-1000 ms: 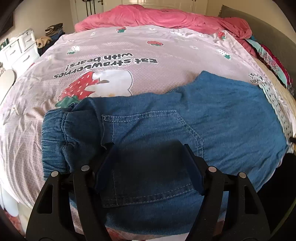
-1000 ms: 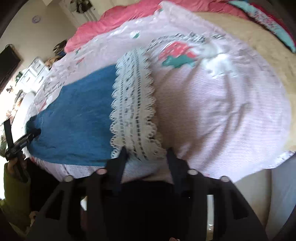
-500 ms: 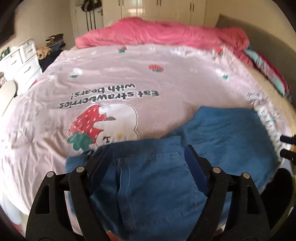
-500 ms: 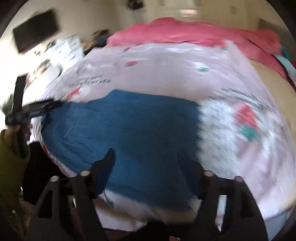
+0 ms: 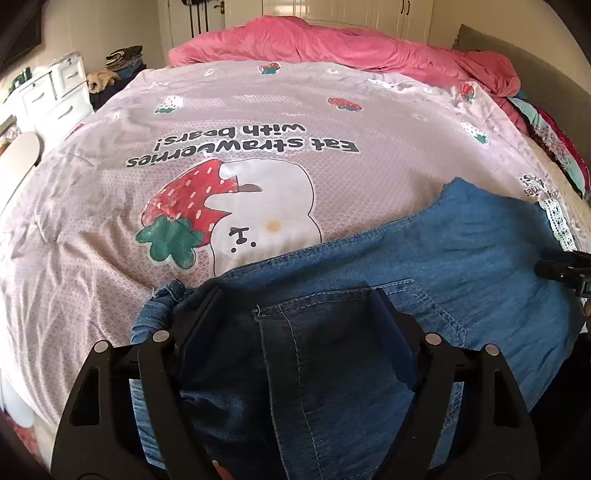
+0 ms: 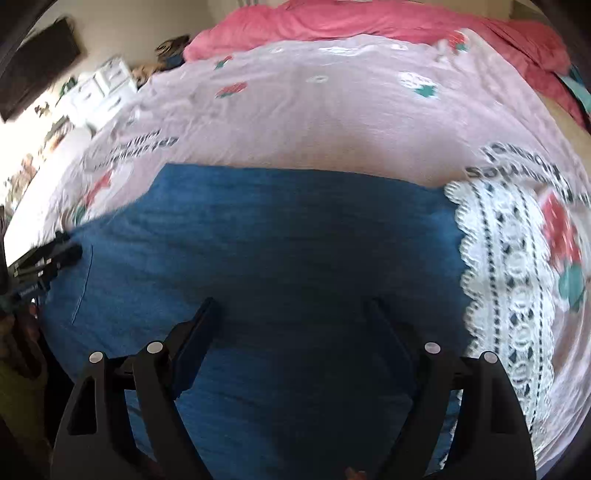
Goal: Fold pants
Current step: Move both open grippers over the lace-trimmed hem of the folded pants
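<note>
Pants (image 5: 461, 266) flat on bedspread (image 5: 258, 110), near front edge of bed. Waistband end to the left, w/ back pocket (image 5: 332, 332) on top; lace hem (image 6: 509, 295) at far right. Left gripper (image 5: 291, 314) over pocket area, right gripper (image 6: 291, 310) over leg section, left of lace. Crumpled blanket (image 5: 332, 40) behind, along far edge of bedspread. Drawers (image 5: 48, 92) left of bed, clothes pile (image 5: 125, 59) beyond them. Wardrobe doors (image 5: 332, 11) at back.

Each black plastic two-finger left gripper (image 5: 295, 314) and right gripper (image 6: 291, 321) has angular triangular-cutout arms. Round silver screw heads (image 5: 160, 336) stud the arms, and the fingers (image 6: 192, 343) carry flat dark pads.
</note>
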### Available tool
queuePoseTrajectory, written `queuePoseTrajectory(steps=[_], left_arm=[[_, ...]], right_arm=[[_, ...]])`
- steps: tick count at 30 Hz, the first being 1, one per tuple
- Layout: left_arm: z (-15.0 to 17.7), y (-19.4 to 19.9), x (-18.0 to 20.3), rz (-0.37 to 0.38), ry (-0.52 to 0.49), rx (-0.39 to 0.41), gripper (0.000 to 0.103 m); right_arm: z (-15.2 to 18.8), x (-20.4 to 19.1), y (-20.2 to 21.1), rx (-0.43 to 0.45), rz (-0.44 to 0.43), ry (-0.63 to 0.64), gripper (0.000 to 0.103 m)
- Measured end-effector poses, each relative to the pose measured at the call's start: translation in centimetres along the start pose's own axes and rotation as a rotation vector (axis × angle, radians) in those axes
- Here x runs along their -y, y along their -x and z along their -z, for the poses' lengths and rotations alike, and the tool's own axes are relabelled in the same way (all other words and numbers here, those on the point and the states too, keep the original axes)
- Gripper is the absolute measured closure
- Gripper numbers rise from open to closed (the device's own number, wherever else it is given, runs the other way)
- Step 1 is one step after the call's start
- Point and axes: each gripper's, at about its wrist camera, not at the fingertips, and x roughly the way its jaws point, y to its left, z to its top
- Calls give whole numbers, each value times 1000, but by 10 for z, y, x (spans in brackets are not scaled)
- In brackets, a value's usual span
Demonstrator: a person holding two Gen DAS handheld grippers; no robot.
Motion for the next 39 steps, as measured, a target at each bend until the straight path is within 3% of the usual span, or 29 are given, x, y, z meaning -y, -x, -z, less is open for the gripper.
queuePoseTrajectory(steps=[5, 8, 11, 19, 22, 28, 30, 33, 39], left_arm=[[0, -1, 1, -3, -10, 27, 31], [1, 5, 4, -4, -15, 46, 30], [1, 21, 8, 8, -10, 71, 23], [12, 54, 42, 79, -80, 114, 12], [17, 50, 57, 101, -122, 93, 11], [29, 26, 61, 50, -151, -2, 11], [35, 12, 61, 26, -182, -61, 11], [38, 10, 66, 1, -209, -65, 11], [35, 32, 59, 83, -150, -28, 10]], right_arm=[[9, 5, 18, 29, 22, -40, 22], [23, 10, 48, 99, 45, -91, 10], [40, 5, 74, 166, 36, -111, 9], [64, 3, 81, 145, 72, -120, 7], [65, 3, 77, 135, 85, -125, 7], [77, 23, 56, 47, 134, -204, 7], [79, 23, 57, 58, 123, -205, 7], [80, 22, 70, 98, 93, -213, 7], [87, 43, 106, 189, 91, -275, 7]])
